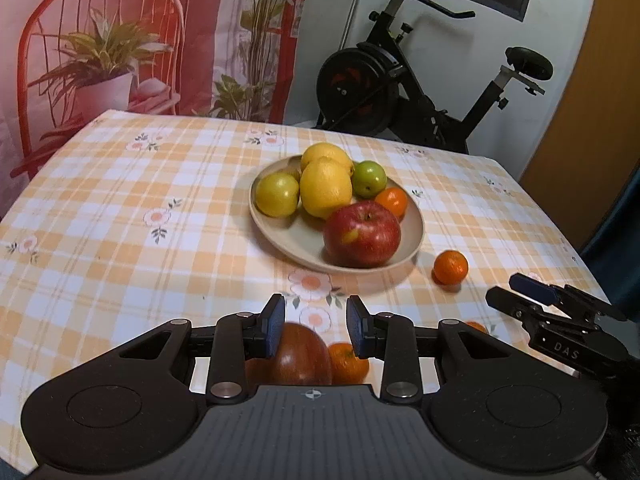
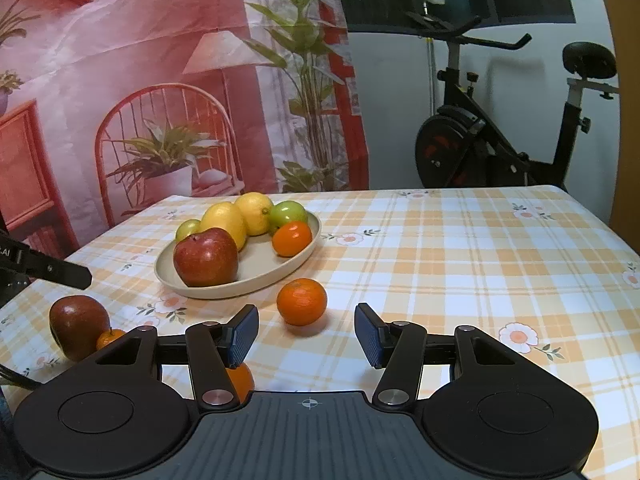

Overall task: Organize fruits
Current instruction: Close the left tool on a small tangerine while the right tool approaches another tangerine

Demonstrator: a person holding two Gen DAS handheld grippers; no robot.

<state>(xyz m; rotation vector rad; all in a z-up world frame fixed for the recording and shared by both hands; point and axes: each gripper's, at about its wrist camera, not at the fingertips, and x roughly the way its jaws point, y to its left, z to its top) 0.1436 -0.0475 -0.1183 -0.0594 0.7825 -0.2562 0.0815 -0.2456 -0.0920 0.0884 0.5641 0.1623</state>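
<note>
A beige plate on the checked tablecloth holds a red apple, two lemons, two green fruits and a mandarin. A loose mandarin lies right of the plate. A dark red apple and a small mandarin lie under my open left gripper. My right gripper is open and empty, just short of the loose mandarin; another mandarin sits beneath its left finger.
The table stretches wide to the right of the plate. An exercise bike stands behind the table's far edge. A printed backdrop hangs at the back left. The right gripper also shows in the left wrist view.
</note>
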